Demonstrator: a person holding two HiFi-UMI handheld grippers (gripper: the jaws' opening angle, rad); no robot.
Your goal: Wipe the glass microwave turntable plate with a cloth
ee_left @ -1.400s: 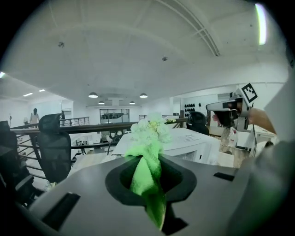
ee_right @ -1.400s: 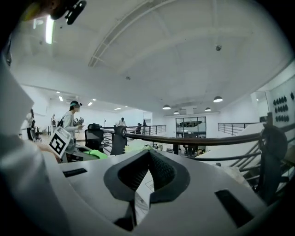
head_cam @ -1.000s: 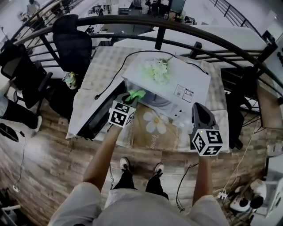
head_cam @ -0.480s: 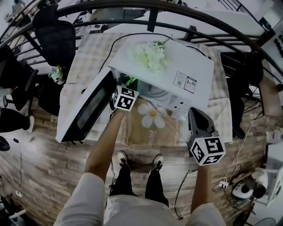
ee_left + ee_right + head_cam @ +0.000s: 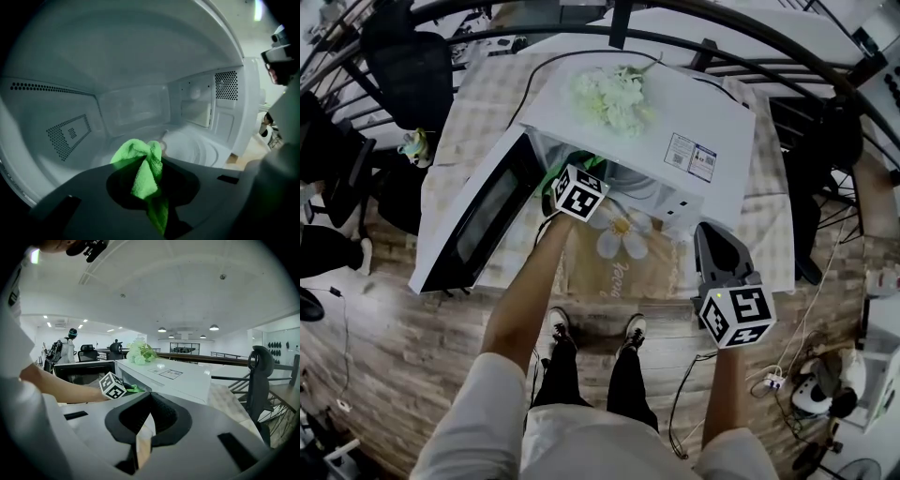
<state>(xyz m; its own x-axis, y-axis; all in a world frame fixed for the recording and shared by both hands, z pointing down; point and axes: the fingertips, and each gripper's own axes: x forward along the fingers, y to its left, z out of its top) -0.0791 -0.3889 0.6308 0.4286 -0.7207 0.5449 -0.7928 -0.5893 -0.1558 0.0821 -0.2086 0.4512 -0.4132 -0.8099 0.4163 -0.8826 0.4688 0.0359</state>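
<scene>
Door (image 5: 473, 225) of the white microwave (image 5: 694, 112) stands swung wide open on the microwave's left side, its dark window facing up over the checked table (image 5: 483, 103). Just right of the door, the left tool (image 5: 149, 161) reaches into the microwave's cavity, its marker cube sitting at the opening, and its jaws pinch a bright green cloth (image 5: 129, 152), which bunches out past the tips and trails back between them. Inside the microwave, the glass turntable plate (image 5: 199, 147) lies flat on the cavity floor, just beyond and to the right of the cloth; whether cloth and plate touch cannot be told. On top of the microwave rests a bunch of pale flowers (image 5: 609, 94). In front of the microwave lies a mat with a daisy print (image 5: 623, 234). Right of that, outside the microwave near its front right corner, the right tool (image 5: 150, 397) hovers with its jaws pressed together on nothing.
</scene>
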